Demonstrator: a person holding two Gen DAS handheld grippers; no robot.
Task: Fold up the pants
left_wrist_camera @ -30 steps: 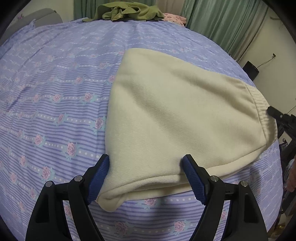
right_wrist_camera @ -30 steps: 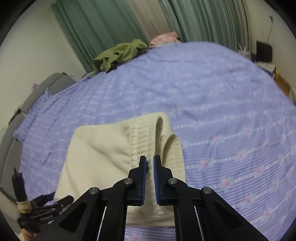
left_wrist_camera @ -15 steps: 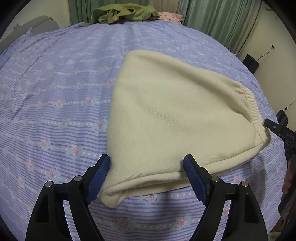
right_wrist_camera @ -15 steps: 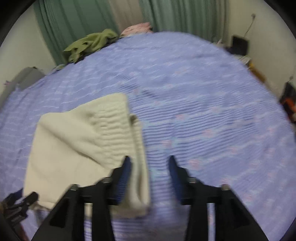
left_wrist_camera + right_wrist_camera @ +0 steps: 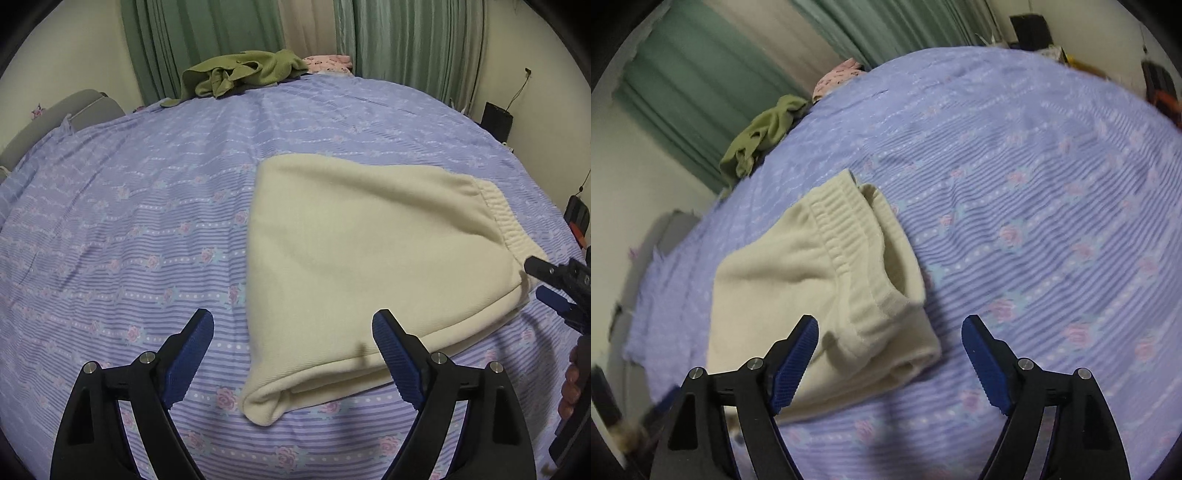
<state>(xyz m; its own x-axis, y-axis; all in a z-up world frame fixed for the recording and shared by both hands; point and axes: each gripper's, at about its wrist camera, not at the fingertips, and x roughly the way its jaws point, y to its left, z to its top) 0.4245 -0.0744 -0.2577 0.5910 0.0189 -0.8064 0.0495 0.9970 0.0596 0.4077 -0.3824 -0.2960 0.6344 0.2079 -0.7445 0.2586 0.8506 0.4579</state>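
Cream fleece folded pants (image 5: 369, 258) are laid on lilac floral bed sheet (image 5: 129, 229); left gripper (image 5: 293, 354) and right gripper (image 5: 890, 354) jaws just opened wide, nothing clamped.

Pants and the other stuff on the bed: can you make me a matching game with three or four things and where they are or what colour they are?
Things:
1. cream pants
2. green garment
3. pink cloth
4. bedsheet

Descriptions:
A. purple stripes with pink roses
B. crumpled at the far edge of the bed, by the curtains
C. folded flat, lying near both grippers
D. peeking out just beside the green pile, at the far edge

Pairs: 1-C, 2-B, 3-D, 4-A
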